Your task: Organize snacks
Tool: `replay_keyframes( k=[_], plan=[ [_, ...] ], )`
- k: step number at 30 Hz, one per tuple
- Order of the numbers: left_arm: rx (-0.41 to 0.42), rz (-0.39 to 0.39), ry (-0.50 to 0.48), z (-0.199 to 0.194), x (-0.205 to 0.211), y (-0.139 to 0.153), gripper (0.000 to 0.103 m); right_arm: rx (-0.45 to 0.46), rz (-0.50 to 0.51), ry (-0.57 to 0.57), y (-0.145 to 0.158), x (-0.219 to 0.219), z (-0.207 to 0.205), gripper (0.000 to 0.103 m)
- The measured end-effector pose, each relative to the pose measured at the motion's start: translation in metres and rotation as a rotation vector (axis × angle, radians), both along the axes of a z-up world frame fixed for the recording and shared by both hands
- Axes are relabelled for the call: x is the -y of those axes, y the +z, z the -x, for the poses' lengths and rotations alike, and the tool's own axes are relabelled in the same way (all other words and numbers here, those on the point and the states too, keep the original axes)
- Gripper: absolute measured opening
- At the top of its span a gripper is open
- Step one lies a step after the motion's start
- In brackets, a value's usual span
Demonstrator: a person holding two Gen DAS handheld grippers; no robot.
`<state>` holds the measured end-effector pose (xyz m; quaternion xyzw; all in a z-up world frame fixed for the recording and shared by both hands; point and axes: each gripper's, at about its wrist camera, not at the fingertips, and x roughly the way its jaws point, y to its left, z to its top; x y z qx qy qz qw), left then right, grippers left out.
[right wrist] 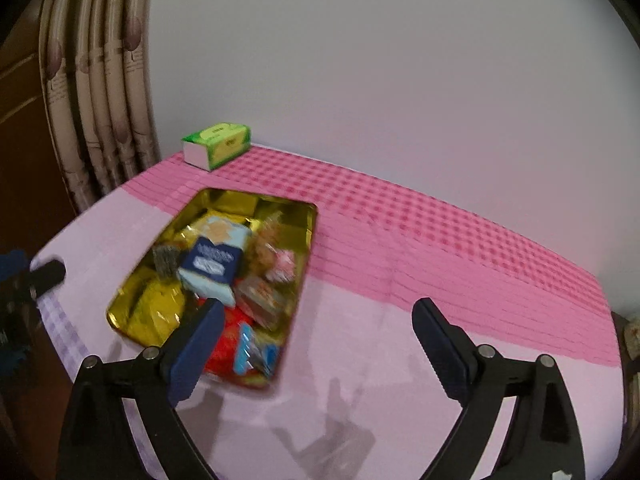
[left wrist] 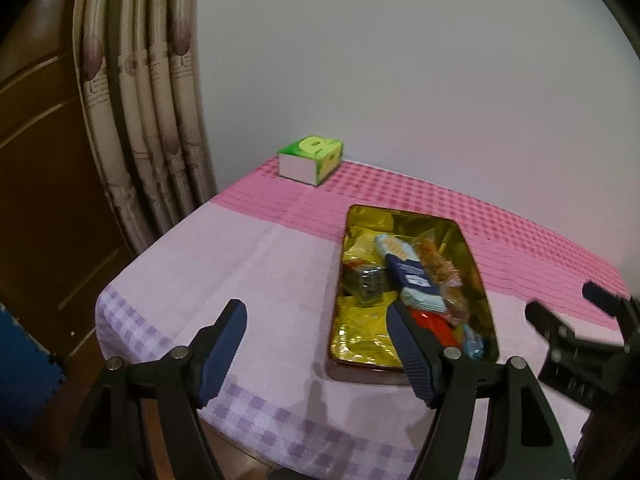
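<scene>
While both grippers gape empty, left gripper [left wrist: 316,336], right gripper [right wrist: 320,336], gold tin [left wrist: 478,264] holding seemingly wrapped snacks [right wrist: 212,264].

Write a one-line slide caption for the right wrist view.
Open right tongs above a pink checked tablecloth, beside a gold rectangular tin filled with wrapped snacks; green tissue pack behind.

Each gripper, the left gripper [left wrist: 316,312] and the right gripper [right wrist: 320,312], is built from black plastic arms with triangular cut-outs. The fingers [left wrist: 226,344] are faced with dark blue ribbed pads. Round silver pins [left wrist: 178,353] are set at the joints.
</scene>
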<state>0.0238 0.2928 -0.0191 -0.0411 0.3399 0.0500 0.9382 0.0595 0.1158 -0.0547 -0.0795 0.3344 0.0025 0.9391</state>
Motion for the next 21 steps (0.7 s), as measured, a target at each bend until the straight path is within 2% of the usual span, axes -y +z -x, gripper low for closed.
replay_keyframes(
  k=[2, 6, 8, 13, 21],
  plan=[
    [0.001, -0.014, -0.013, 0.001, 0.006, 0.001, 0.074, 0.000, 0.004, -0.003, -0.004, 0.006, 0.014, 0.093],
    [0.018, 0.027, -0.036, 0.009, 0.012, 0.005, 0.074, -0.013, -0.005, -0.009, -0.010, 0.015, 0.034, 0.093],
    [0.036, 0.022, -0.044, 0.012, 0.016, 0.008, 0.074, -0.012, -0.012, -0.010, -0.011, 0.019, 0.043, 0.093],
    [0.069, 0.003, -0.067, 0.021, 0.025, 0.013, 0.074, -0.003, -0.017, -0.002, -0.006, 0.021, 0.055, 0.093],
    [0.075, -0.005, -0.107, 0.026, 0.036, 0.013, 0.076, 0.016, -0.007, 0.018, 0.002, 0.020, 0.065, 0.093]
  ],
)
